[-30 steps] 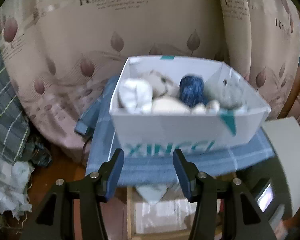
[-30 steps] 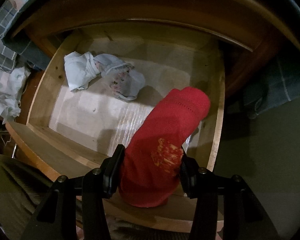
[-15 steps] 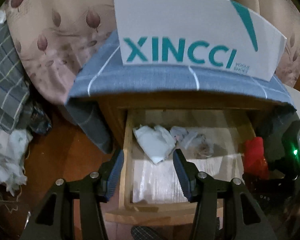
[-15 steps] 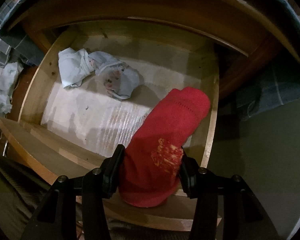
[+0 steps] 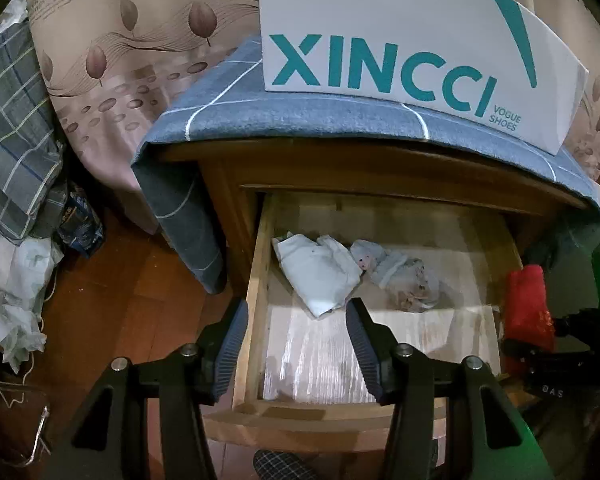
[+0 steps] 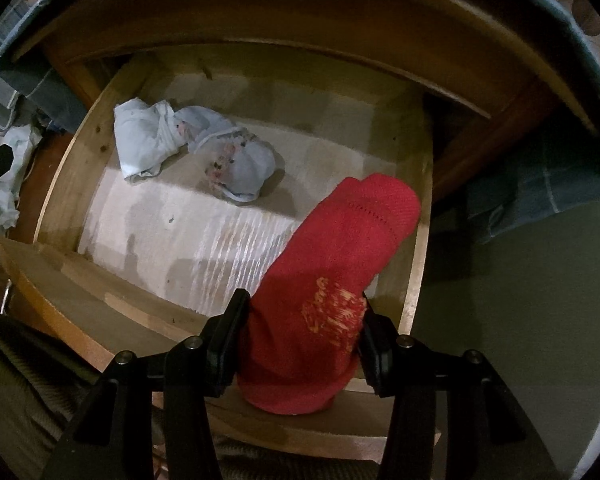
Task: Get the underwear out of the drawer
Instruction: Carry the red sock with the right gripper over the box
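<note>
right tongs point(image 6: 300, 344) clamped on the red garment point(image 6: 332, 292) at lower centre, above the drawer point(image 6: 60, 184). left tongs point(image 5: 296, 340) hang apart and empty; next, reach for the white underwear point(image 5: 316, 272) mid-frame

Both fisheye views are sharp at the centre, bending straight lines into curves toward black, vignetted corners. In the left wrist view, even light falls brightly on the white shoe box point(image 5: 412, 36), while the drawer point(image 5: 256, 280) beneath it lies half in shadow cast by the cabinet top, with a glossy sheen on its front floor and a green glow at the far right. The right wrist view is dimmer and warmer, with dark surroundings around the drawer point(image 6: 60, 184).
</note>
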Motion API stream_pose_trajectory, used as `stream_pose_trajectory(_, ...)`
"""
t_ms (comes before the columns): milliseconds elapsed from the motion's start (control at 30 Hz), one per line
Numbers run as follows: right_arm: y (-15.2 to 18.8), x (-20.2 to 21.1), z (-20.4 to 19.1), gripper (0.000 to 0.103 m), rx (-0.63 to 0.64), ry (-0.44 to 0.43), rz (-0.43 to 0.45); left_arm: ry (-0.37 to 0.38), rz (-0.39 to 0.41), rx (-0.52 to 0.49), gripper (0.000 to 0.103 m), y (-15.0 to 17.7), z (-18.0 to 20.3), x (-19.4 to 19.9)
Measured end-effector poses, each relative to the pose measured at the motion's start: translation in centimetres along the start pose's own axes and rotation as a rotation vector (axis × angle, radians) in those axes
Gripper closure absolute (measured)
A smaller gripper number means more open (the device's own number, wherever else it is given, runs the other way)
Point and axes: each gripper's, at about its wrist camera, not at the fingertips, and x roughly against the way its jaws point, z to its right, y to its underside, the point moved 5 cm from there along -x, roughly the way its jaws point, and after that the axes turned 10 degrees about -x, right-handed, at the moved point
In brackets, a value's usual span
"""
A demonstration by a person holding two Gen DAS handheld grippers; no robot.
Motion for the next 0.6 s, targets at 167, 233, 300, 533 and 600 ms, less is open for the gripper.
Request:
stream_pose_trajectory(167,-0.1,0.2,0.2,0.056,-0.007,-0.012,0.009,0.006,-0.009,0.012,0.051,0.1,-0.1,-0.3)
stream_pose_trajectory(233,-0.1,0.5,0.3,0.056,-0.011,-0.023,0.016,-0.002,-0.005,0.034,0.051,0.2,-0.6,-0.3)
stream_pose_trajectory(300,-0.2,0.8,0.4,0.056,-0.020,-0.039,0.029,-0.016,0.010,0.060,0.051,0.3,-1.1,0.0)
stream_pose_trajectory(533,-0.7,2.7,0.9,0.056,-0.063,-0.108,0.082,-0.021,0.012,0.083,0.051,0.6,-1.7,0.1)
stream_pose_trajectory(600,-0.9,3.6,1.0,0.056,-0.076,-0.129,0.092,-0.015,0.014,0.086,0.051,0.5,-1.7,0.1)
